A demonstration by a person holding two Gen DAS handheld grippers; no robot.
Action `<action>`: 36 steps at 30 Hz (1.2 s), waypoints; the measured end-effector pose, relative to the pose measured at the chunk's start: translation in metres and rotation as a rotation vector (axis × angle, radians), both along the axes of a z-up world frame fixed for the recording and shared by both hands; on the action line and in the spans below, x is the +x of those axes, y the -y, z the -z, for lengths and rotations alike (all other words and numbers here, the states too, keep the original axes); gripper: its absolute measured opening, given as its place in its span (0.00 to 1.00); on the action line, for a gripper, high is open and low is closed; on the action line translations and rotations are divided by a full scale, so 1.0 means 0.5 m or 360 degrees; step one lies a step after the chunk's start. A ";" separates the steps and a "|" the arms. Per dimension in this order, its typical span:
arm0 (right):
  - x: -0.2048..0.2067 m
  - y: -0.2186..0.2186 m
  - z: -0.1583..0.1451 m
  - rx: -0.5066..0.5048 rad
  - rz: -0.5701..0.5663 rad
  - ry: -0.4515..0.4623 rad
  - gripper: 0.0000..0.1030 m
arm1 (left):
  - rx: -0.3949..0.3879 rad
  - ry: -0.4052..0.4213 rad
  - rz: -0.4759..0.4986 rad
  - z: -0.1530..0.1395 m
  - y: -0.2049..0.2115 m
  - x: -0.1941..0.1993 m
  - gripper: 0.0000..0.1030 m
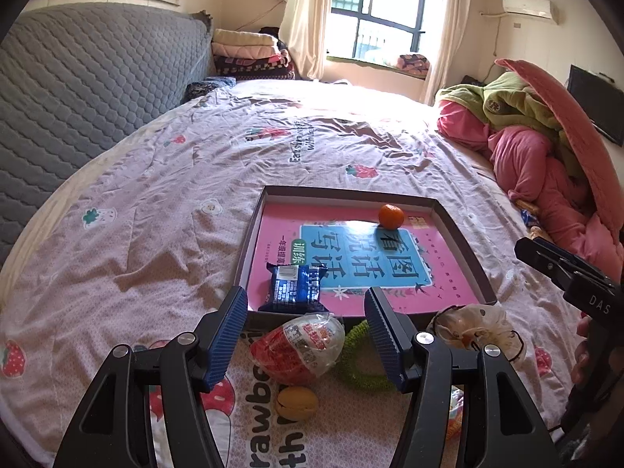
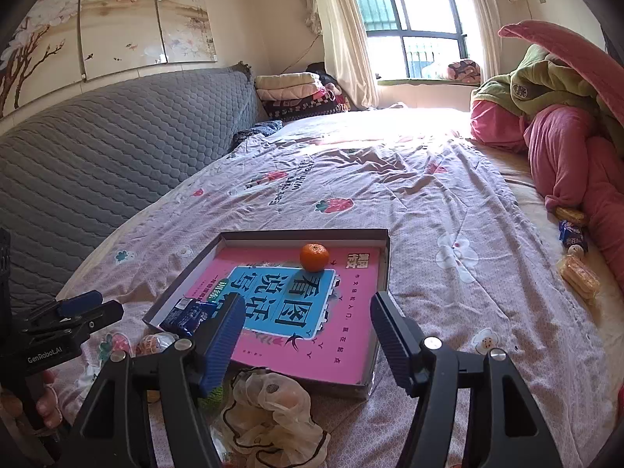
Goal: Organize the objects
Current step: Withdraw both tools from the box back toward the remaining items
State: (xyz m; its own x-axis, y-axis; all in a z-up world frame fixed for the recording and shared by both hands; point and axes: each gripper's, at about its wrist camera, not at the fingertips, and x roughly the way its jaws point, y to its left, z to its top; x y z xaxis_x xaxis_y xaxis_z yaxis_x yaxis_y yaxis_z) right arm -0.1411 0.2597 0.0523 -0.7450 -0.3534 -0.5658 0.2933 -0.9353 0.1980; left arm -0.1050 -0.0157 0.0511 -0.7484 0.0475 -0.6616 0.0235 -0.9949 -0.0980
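A shallow dark box tray (image 1: 252,234) (image 2: 386,261) lies on the bed with a pink book flat inside it. On the book rest an orange (image 1: 391,216) (image 2: 314,257) and a blue snack packet (image 1: 296,288) (image 2: 187,318). My left gripper (image 1: 308,331) is open above a red wrapped snack (image 1: 300,349), a green ring (image 1: 360,366) and a yellow-brown nut (image 1: 296,403) in front of the tray. My right gripper (image 2: 308,335) is open over the tray's near edge, with nothing between its fingers. Below it lies a beige scrunchie (image 2: 269,409) (image 1: 475,331).
The flowered bedspread (image 1: 156,195) stretches left and beyond the tray. A grey padded headboard (image 2: 97,163) stands at the left. Pink and green bedding (image 2: 565,136) is heaped at the right, with small wrapped snacks (image 2: 579,277) beside it. A hand holds each gripper.
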 end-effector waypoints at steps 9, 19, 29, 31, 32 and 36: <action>0.030 -0.002 -0.007 0.0003 -0.0041 0.0012 0.65 | 0.0017 0.0032 -0.0030 0.004 -0.010 0.042 0.62; 0.055 0.014 0.000 0.0043 -0.0086 0.0020 0.65 | -0.0040 0.0064 -0.0041 0.016 -0.016 0.062 0.62; 0.064 0.032 0.032 0.0114 -0.0109 0.0086 0.65 | -0.0070 0.0112 -0.0076 0.042 -0.002 0.072 0.62; 0.066 0.034 0.035 0.0128 -0.0106 0.0092 0.65 | -0.0082 0.0114 -0.0078 0.045 -0.001 0.074 0.62; 0.065 0.034 0.036 0.0130 -0.0102 0.0095 0.65 | -0.0085 0.0119 -0.0078 0.047 -0.001 0.075 0.62; 0.068 0.028 0.041 0.0118 -0.0092 0.0106 0.65 | -0.0096 0.0132 -0.0073 0.053 0.002 0.080 0.62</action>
